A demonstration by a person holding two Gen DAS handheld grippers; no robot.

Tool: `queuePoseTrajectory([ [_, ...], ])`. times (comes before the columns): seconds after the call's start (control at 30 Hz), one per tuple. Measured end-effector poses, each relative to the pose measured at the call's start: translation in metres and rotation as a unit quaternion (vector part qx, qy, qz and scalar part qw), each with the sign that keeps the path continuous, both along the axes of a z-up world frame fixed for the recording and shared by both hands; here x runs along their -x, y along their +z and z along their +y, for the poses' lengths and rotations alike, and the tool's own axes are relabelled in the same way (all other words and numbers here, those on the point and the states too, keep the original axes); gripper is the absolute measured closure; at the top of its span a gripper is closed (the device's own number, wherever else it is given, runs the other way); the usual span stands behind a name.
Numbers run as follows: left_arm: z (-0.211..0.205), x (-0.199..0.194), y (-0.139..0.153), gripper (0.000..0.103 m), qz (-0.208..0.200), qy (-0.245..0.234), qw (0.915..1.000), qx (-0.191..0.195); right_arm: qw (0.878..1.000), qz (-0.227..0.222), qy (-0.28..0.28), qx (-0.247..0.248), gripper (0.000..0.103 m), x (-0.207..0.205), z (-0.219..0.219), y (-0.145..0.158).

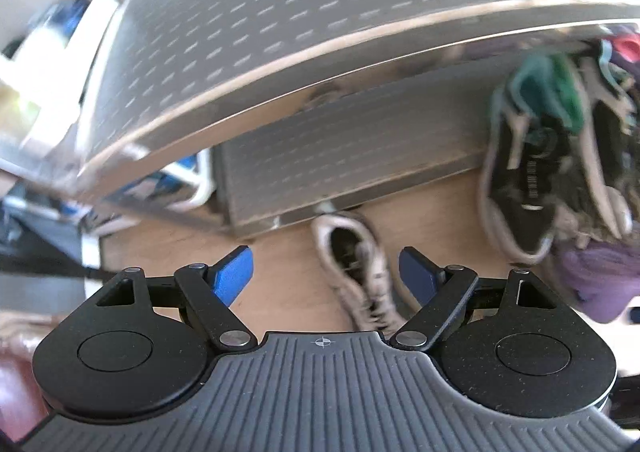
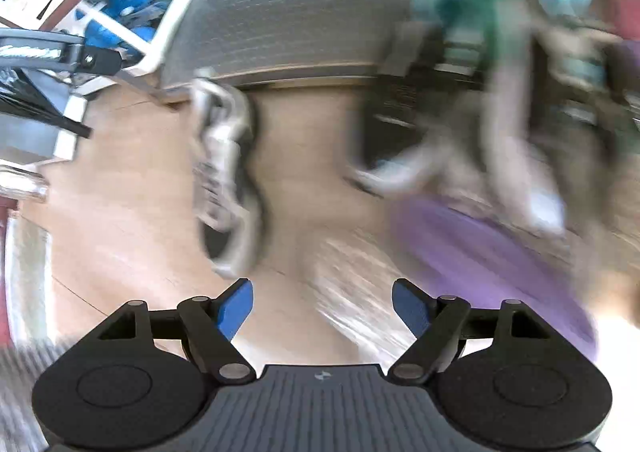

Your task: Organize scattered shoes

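Below the wide-open left gripper (image 1: 326,272) a pale shoe (image 1: 354,268) is seen; laces could be snagged, and the right gripper (image 2: 322,306), also wide, is blurred.

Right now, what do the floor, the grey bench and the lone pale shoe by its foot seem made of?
Floor: matt wood-look boards, with faint grain; possibly laminate. Grey bench: a ribbed or woven-looking grey surface with rows of pale dashes and a lighter edge strip; material unclear. Pale shoe: seemingly soft fabric or knit with laces; blur hides detail.

One pale shoe (image 1: 352,272) lies alone on the floor, at least two more shoes (image 1: 532,155) are heaped right, and one purple cloth (image 1: 592,276) lies near them.
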State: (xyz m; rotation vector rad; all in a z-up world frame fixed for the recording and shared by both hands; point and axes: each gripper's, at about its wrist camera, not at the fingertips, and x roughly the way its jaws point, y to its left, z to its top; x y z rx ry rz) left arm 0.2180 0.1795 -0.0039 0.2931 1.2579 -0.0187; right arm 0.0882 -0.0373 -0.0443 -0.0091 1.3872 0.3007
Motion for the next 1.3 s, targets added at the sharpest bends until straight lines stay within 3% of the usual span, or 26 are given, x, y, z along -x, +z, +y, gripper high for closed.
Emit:
queuePoseTrajectory([
  [0.17, -0.067, 0.025, -0.003, 0.019, 0.024, -0.055, 0.9972, 0.043, 0.996, -0.052, -0.065, 0.043, 0.024, 0.047, -0.103, 0.038],
  [0.27, -0.104, 0.043, -0.005, 0.019, 0.022, -0.083, 0.996, 0.024, 0.989, -0.091, -0.101, 0.056, 0.024, 0.057, -0.139, 0.036],
  [0.33, -0.122, 0.06, -0.007, 0.018, 0.014, -0.072, 0.9972, 0.013, 0.986, -0.099, -0.113, 0.065, 0.024, 0.062, -0.16, 0.023],
  [0.5, -0.157, 0.096, -0.016, 0.019, 0.022, -0.041, 0.9982, 0.039, 0.985, -0.059, -0.158, 0.039, 0.024, 0.053, -0.177, 0.002],
  [0.83, -0.214, 0.148, -0.04, 0.019, 0.059, -0.021, 0.9933, 0.097, 0.974, -0.015, -0.21, -0.078, 0.024, 0.057, -0.19, 0.011],
  [1.13, -0.215, 0.146, -0.047, 0.019, 0.056, 0.035, 0.9887, 0.135, 0.972, -0.033, -0.217, -0.08, 0.024, 0.059, -0.207, 0.02],
  [1.23, -0.214, 0.14, -0.048, 0.018, 0.052, 0.048, 0.985, 0.158, 0.978, -0.066, -0.179, -0.09, 0.025, 0.046, -0.206, 0.039],
  [1.3, -0.218, 0.134, -0.047, 0.018, 0.047, 0.044, 0.9848, 0.161, 0.981, -0.111, -0.131, -0.088, 0.03, 0.027, -0.205, 0.048],
])
